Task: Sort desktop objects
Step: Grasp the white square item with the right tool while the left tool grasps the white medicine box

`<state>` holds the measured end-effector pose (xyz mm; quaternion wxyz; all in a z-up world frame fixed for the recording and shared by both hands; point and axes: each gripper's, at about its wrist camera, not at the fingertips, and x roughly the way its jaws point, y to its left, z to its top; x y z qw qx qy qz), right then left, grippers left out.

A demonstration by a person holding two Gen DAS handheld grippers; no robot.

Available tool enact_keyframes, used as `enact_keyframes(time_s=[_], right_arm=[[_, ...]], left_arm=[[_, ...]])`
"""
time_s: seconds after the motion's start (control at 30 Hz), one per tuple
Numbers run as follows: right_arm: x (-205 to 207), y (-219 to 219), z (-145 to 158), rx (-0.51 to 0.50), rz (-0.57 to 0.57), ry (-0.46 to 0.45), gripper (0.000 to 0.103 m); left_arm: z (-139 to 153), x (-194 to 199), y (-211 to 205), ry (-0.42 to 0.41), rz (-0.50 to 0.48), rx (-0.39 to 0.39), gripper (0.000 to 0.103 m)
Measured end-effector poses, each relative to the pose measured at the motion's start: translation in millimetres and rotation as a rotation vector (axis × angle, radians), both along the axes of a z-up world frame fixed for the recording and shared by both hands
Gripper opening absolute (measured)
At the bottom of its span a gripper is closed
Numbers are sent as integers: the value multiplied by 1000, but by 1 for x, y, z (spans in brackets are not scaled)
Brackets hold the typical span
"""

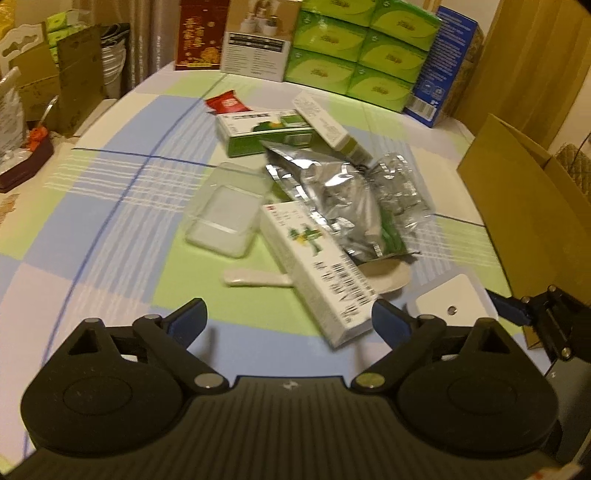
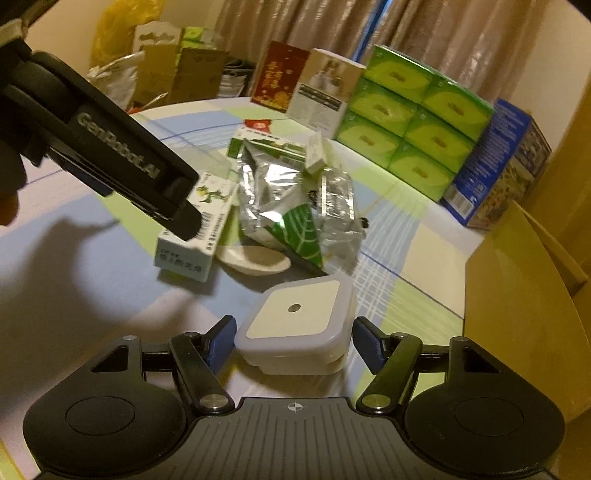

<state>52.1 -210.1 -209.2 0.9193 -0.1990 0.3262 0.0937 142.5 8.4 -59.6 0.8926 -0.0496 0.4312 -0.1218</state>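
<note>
My left gripper (image 1: 290, 319) hangs open over the checked tablecloth (image 1: 110, 206). The near end of a long white-and-green carton (image 1: 317, 266) lies just inside its right finger. Behind the carton are a crumpled silver foil bag (image 1: 332, 195), a clear plastic tub (image 1: 225, 214) and a white spoon (image 1: 255, 278). My right gripper (image 2: 295, 336) is open around a square white lidded box (image 2: 295, 314). A gap shows at its right pad. That box (image 1: 448, 302) also shows in the left wrist view, beside a blue pad (image 1: 508, 310) of the right gripper.
An open cardboard box (image 1: 524, 221) stands at the table's right edge. Stacked green tissue packs (image 1: 362, 48), a blue box (image 1: 443, 74) and a red box (image 1: 201, 33) line the back. A green carton (image 1: 266, 133) and a red packet (image 1: 227, 105) lie mid-table.
</note>
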Motion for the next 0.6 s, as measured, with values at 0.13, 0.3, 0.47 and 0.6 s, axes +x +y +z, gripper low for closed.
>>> enact_keyframes(time_s=[0.13, 0.3, 0.47, 0.6], right_arm=[[-2, -12, 3, 29, -37, 4, 66], [-3, -25, 8, 80, -78, 17, 66], [-9, -37, 16, 174, -129, 45, 66], [-23, -52, 24, 308, -193, 89, 66]], left_arm=[[-2, 11, -18, -11, -44, -10, 84], [-9, 23, -41, -27, -99, 63, 74], [-15, 20, -45, -28, -123, 148, 45], [-13, 2, -38, -12, -143, 170, 37]])
